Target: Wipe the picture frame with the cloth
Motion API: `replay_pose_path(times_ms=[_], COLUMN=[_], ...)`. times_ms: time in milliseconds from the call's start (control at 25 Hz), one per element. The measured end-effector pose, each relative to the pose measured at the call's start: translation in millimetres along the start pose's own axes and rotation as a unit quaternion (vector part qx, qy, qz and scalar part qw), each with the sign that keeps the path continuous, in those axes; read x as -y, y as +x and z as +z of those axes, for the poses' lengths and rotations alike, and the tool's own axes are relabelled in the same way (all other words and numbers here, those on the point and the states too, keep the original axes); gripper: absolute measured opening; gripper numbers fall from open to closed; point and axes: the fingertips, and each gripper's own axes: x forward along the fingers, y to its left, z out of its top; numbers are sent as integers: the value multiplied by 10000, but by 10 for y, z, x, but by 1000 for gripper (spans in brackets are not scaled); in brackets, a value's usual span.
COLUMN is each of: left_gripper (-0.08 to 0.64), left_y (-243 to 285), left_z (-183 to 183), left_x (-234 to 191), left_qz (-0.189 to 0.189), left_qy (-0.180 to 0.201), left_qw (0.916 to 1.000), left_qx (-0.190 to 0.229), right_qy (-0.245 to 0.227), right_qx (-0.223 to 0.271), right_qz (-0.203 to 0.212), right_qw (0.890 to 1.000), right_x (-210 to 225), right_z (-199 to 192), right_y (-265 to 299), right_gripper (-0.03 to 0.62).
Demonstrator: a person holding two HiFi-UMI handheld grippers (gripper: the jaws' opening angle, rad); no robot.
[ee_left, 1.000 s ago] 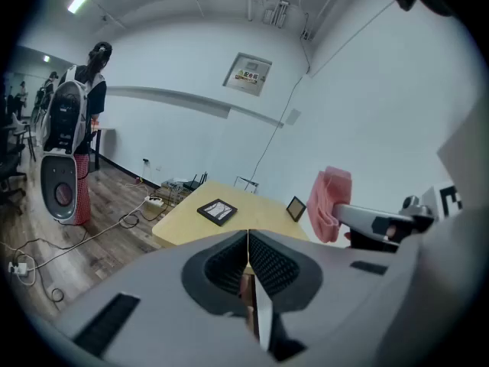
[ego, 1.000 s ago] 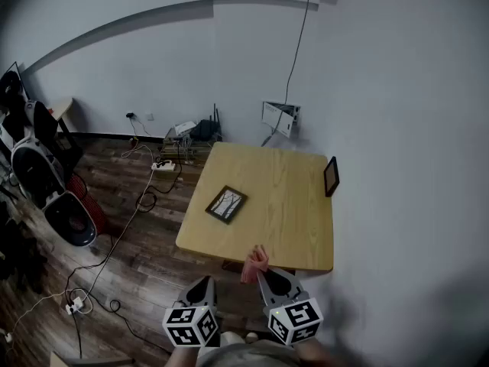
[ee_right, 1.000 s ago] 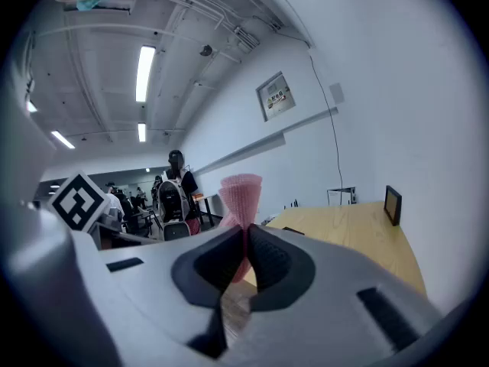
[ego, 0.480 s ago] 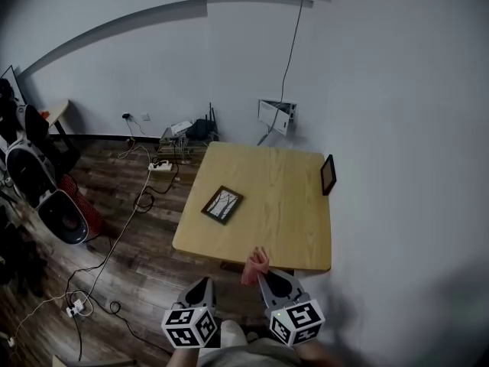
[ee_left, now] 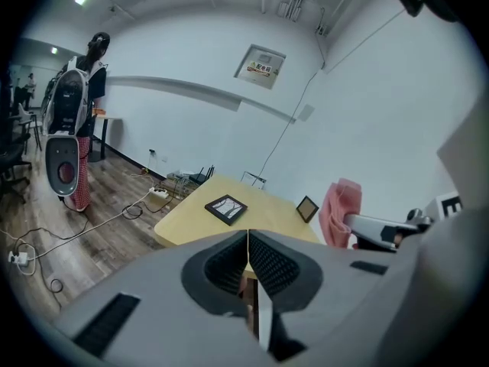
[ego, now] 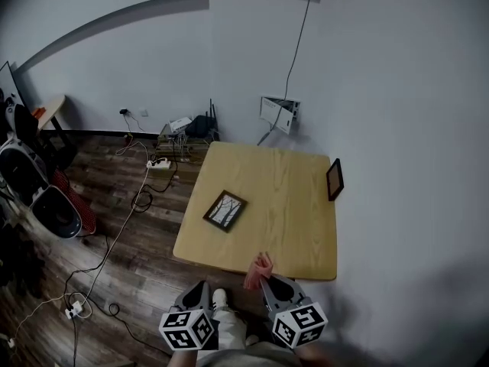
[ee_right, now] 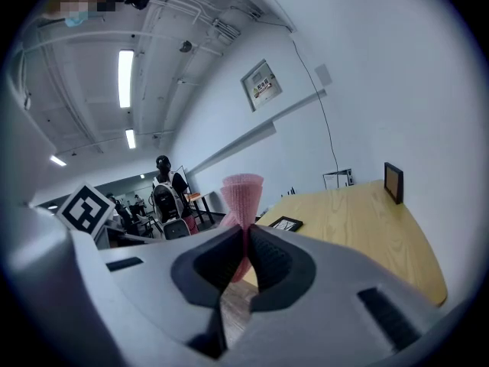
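Note:
A dark picture frame (ego: 225, 210) with a tree print lies flat on the wooden table (ego: 294, 205), toward its left side; it also shows in the left gripper view (ee_left: 226, 209) and the right gripper view (ee_right: 284, 223). My right gripper (ego: 263, 280) is shut on a pink cloth (ego: 257, 271) just short of the table's near edge. The cloth (ee_right: 241, 205) stands up between its jaws and is seen from the side in the left gripper view (ee_left: 339, 211). My left gripper (ego: 203, 287) hangs beside it, shut and empty (ee_left: 248, 245).
A second small frame (ego: 334, 180) leans against the white wall at the table's right edge. Cables and a power strip (ego: 162, 164) lie on the wood floor to the left. A person with a backpack (ee_left: 72, 121) stands far left. A wire rack (ego: 276, 115) stands behind the table.
Both grippers sank slightly toward the bottom of the head view, staying side by side. The right one keeps the cloth. The table shifted a little in view.

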Motion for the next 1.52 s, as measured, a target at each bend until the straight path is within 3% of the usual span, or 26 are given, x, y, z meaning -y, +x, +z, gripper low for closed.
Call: replay_pose_path(times_ms=[360,840,1320,1360,1440,1520], left_gripper=[5,5,8,26,132,137], left_y=[702,1612,2212,2254,2335,2433], left_z=[417,932,917,882,809,754], left_x=[-345,-730,-970,-968,-967,-981], left_qz=[-262,-847,-1469,-1541,-1661,-1670], left_qy=[-36,387,706,693,671,678], left_qw=[9995,9932,9778,9755,9709,9688], left_qx=[-181,-705,-1320,-1409,-1590,-1700], right_qy=[-21,46,284,318,373,405], right_qx=[12,-8,-138,-171,-243,-312], right_qz=[-192,-639,-1167,-1202,-1255,-1290], right_qw=[9998,9979,9927,9921,9911,9903], right_x=[200,368,611,634,671,726], right_z=[336,715,633,604,547,494], right_y=[814,1846,2454,2487,2546,2598], right_gripper=[15,15,15,15,15,15])
